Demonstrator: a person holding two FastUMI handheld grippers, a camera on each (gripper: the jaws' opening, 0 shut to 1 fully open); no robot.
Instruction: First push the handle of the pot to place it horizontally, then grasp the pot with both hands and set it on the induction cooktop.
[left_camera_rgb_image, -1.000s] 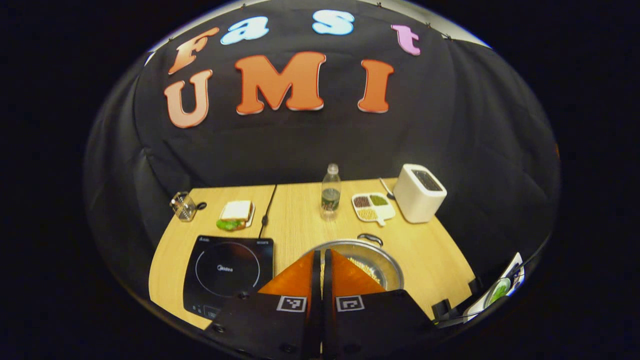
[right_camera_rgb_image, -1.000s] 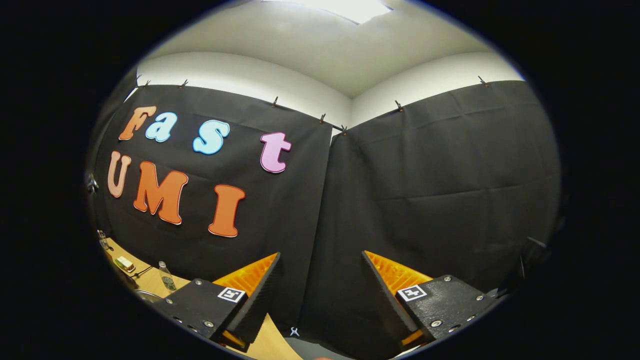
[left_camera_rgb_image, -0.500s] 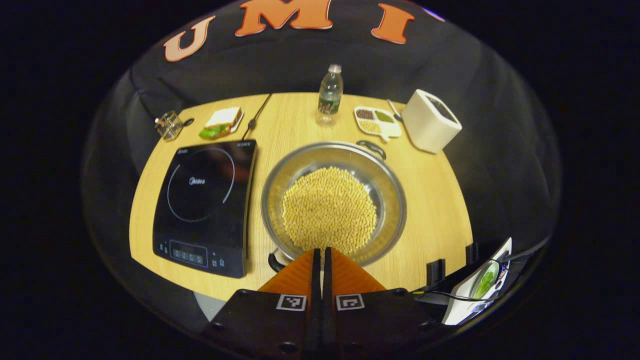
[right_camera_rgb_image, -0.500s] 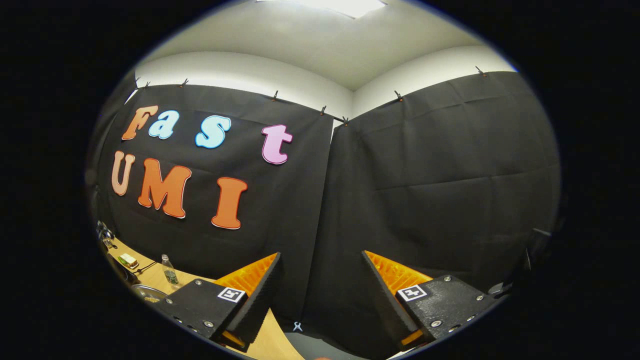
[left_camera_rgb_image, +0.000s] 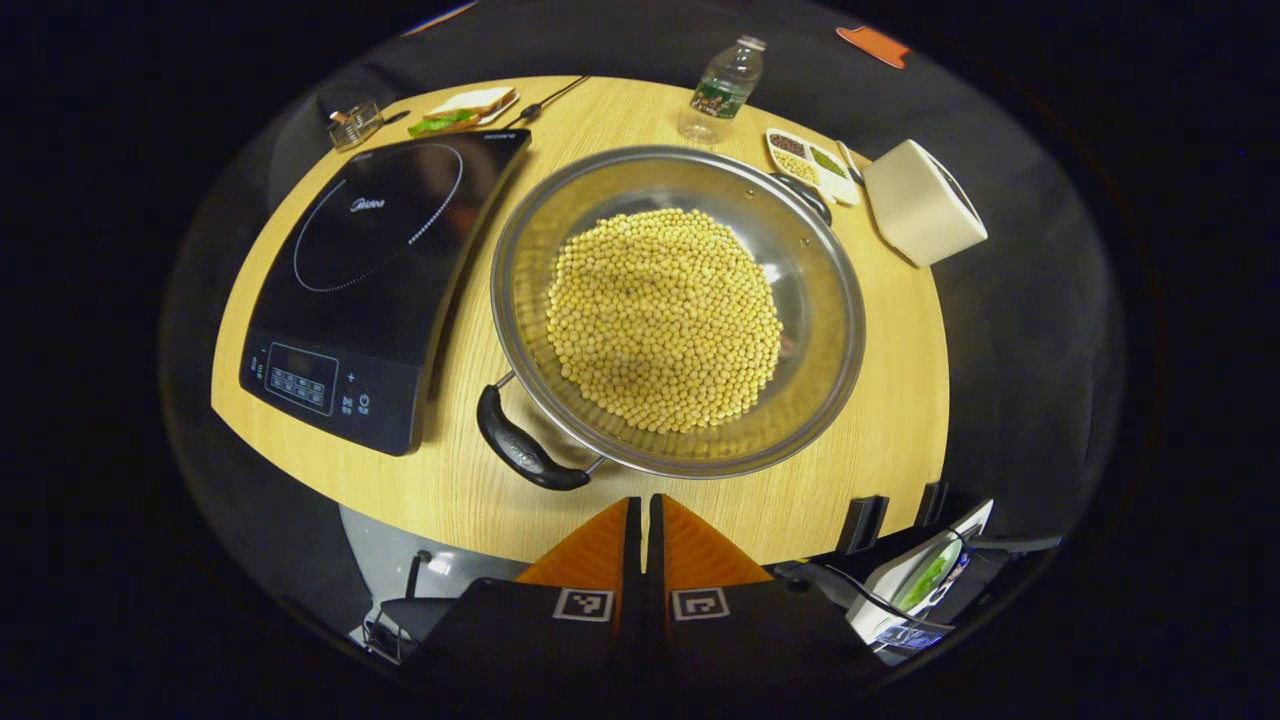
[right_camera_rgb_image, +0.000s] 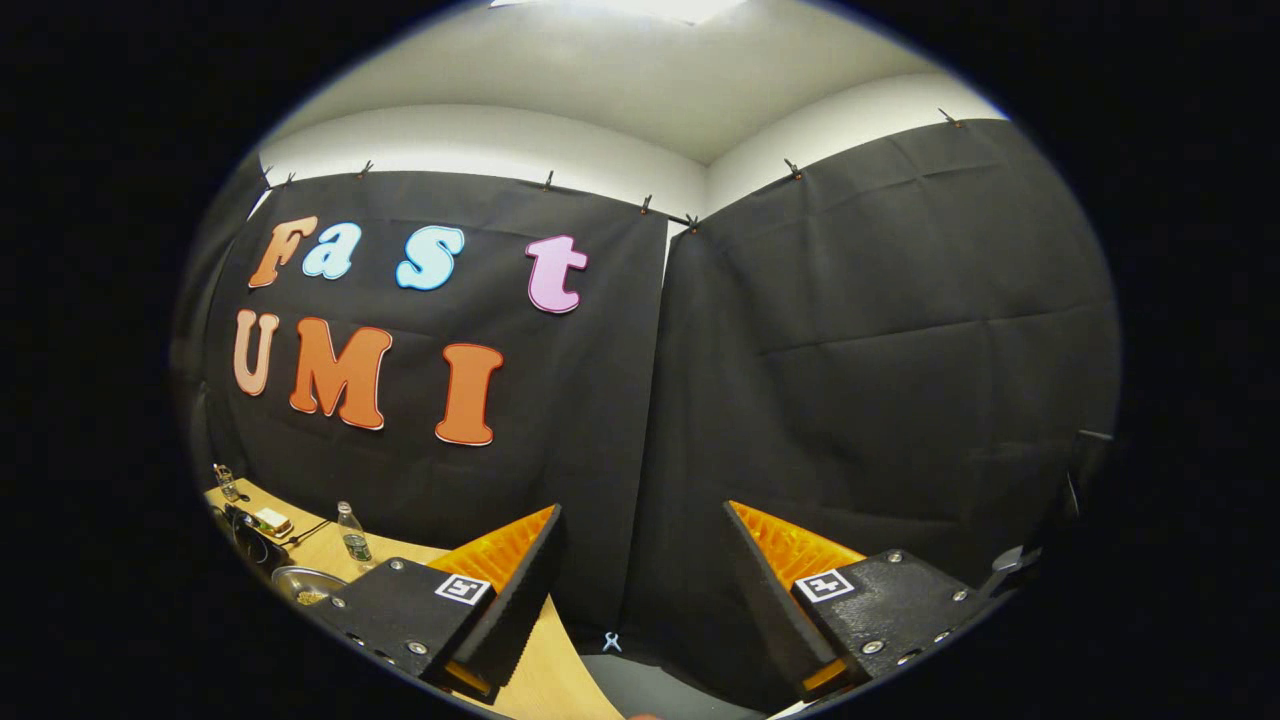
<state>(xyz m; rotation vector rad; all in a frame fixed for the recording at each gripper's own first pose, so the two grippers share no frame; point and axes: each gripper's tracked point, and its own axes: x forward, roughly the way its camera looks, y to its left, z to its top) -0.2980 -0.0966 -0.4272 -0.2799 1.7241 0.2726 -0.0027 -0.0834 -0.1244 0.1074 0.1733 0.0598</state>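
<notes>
— Where does the pot (left_camera_rgb_image: 670, 310) sit?

— On the wooden counter (left_camera_rgb_image: 880, 440), just right of the induction cooktop (left_camera_rgb_image: 375, 270), heaped with yellow beans (left_camera_rgb_image: 665, 320). Its near black handle (left_camera_rgb_image: 520, 450) points toward the front-left edge, the far one toward the toaster (left_camera_rgb_image: 920, 200), so the pair lie on a diagonal.

— And the grippers?

— The left gripper (left_camera_rgb_image: 641, 520) hangs above the counter's front edge, fingers pressed together with nothing between them, aimed just right of the near handle. Closed fingers make a blunt pusher, which likely explains the pose. The right gripper (right_camera_rgb_image: 640, 570) is spread wide and empty, held off to the side facing the booth's wall, apparently waiting for the two-handed lift.

— What's behind the pot?

— A water bottle (left_camera_rgb_image: 722, 88), a divided dish (left_camera_rgb_image: 812, 165) and a sandwich (left_camera_rgb_image: 465, 108), all well clear.
</notes>
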